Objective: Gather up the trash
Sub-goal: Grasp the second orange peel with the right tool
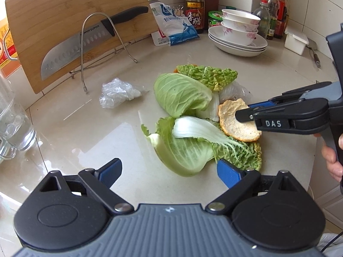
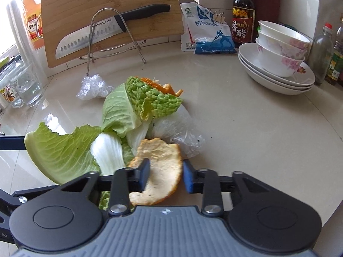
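Blue-padded, our right gripper [image 2: 166, 176] has its jaws pinched on the orange peel [image 2: 163, 171] at the near edge of the scrap pile. Our left gripper [image 1: 169, 171] gapes wide over cabbage leaves [image 1: 182, 94]. Crumpled plastic [image 1: 116, 93] lies apart on the counter [image 1: 85, 128], toward the cutting board [image 1: 64, 6].

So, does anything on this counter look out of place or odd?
Yes. Loose green cabbage leaves, a curled orange peel and crumpled clear plastic lie scattered on the beige counter, not on a board or plate. The large steel knife rests slanted across a wire rack.
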### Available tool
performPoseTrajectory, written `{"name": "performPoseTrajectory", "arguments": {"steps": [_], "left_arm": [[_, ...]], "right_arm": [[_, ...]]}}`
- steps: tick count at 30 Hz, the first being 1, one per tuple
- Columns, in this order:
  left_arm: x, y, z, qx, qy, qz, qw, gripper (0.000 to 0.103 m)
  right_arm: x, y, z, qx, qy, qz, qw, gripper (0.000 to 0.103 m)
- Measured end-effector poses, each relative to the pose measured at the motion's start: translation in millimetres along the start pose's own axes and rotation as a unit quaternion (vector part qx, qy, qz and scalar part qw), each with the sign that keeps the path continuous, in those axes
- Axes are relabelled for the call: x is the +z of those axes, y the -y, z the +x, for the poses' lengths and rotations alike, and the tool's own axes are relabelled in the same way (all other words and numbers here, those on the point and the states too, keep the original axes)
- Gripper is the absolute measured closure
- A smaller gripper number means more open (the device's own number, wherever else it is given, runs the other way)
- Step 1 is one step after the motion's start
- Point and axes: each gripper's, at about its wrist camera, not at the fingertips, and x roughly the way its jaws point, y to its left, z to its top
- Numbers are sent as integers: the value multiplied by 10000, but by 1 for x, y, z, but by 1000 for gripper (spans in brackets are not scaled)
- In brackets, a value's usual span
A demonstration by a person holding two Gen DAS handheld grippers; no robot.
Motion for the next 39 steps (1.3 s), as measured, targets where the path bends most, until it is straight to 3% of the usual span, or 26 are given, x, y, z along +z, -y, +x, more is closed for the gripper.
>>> {"name": "performPoseTrajectory", "arguments": {"steps": [3,13,16,18,21,27,33,37,39], "left_arm": [[0,0,2,-16,-17,10,10000,8],[6,-15,5,-165,76,-329,9993,13],[8,-15,9,-211,66,-266,9994,20],[7,-16,13,-277,18,-292,9992,32],[5,-21,22,-487,-122,-618,9968,50],[0,-28,30,-723,-229,-1179,9901,71],[2,-35,29,-701,-162,-1332,9885,77],[2,-40,25,-637,-150,-1345,9887,78],[2,-42,25,-634,-174,-1375,9883,85]], "right_arm": [[0,4,-7,-26,41,-1,10000,91],[-8,15,-20,-285,51,95,9995,92],[-10,16,-21,-272,33,151,9995,92],[-11,17,-20,-266,36,184,9995,91],[-11,18,-19,-260,28,254,9993,91],[-16,25,-13,-252,-50,457,9986,84],[-19,35,-9,-79,-59,759,9971,72],[-17,34,-5,-30,23,655,9978,66],[-14,33,-1,-4,68,501,9987,65]]}}
